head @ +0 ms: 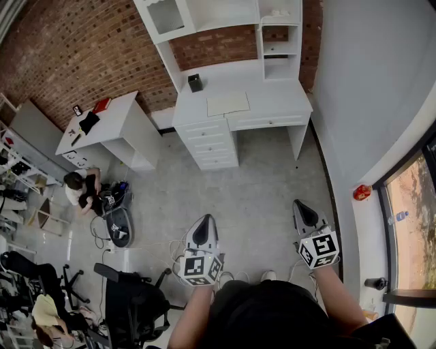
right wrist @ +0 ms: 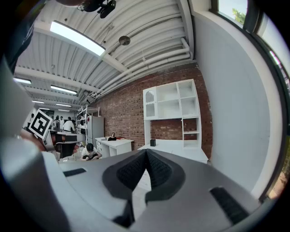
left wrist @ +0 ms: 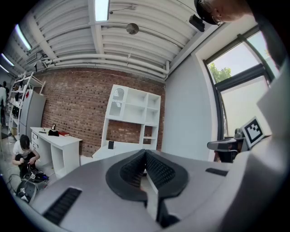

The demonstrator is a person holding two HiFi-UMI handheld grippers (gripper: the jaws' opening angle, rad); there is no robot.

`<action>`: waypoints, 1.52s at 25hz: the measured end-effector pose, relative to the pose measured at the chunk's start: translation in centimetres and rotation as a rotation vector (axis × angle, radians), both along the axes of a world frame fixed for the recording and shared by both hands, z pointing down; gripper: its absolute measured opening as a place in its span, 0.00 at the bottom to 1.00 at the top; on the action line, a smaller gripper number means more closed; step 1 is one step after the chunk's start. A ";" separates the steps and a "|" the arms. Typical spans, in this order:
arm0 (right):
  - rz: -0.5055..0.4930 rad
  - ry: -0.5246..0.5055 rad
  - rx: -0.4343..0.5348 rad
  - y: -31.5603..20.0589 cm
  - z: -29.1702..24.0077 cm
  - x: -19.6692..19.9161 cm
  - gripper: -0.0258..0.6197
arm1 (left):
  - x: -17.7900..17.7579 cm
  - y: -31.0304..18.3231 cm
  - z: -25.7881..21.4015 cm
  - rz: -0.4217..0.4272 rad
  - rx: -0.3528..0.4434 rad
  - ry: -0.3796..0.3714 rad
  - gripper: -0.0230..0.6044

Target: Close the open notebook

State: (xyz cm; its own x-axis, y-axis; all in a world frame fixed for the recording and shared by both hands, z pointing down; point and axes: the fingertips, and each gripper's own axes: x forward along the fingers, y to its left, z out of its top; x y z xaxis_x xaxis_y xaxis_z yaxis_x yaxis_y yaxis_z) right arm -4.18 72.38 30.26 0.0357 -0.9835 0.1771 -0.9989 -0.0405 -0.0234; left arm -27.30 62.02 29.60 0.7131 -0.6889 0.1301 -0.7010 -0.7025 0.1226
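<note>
An open notebook (head: 228,103) lies flat with pale pages on the white desk (head: 286,95) against the brick wall, far ahead of me. My left gripper (head: 203,230) is held low at the bottom of the head view, shut with nothing between its jaws. My right gripper (head: 304,213) is level with it to the right, also shut and empty. Both point toward the desk from a good distance across the floor. In the left gripper view the left gripper (left wrist: 145,156) has its tips touching; in the right gripper view the right gripper (right wrist: 146,153) looks the same.
A small black box (head: 195,82) stands on the desk left of the notebook. A white shelf hutch (head: 225,13) rises behind it, drawers (head: 212,144) below. A second white desk (head: 102,126) is at left, with a person crouching (head: 82,191) by cables and black chairs (head: 129,300).
</note>
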 end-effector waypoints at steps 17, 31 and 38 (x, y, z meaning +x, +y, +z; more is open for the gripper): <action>0.008 -0.022 0.019 4.0 1.4 2.4 0.04 | 1.7 3.4 0.9 0.001 0.001 -0.019 0.04; 0.094 -0.031 0.031 2.5 -0.4 4.4 0.06 | 2.6 -0.1 -0.8 0.087 0.019 0.013 0.07; 0.160 -0.047 0.026 -0.5 -0.8 3.9 0.55 | 1.4 -3.2 -1.8 0.088 0.013 0.027 0.46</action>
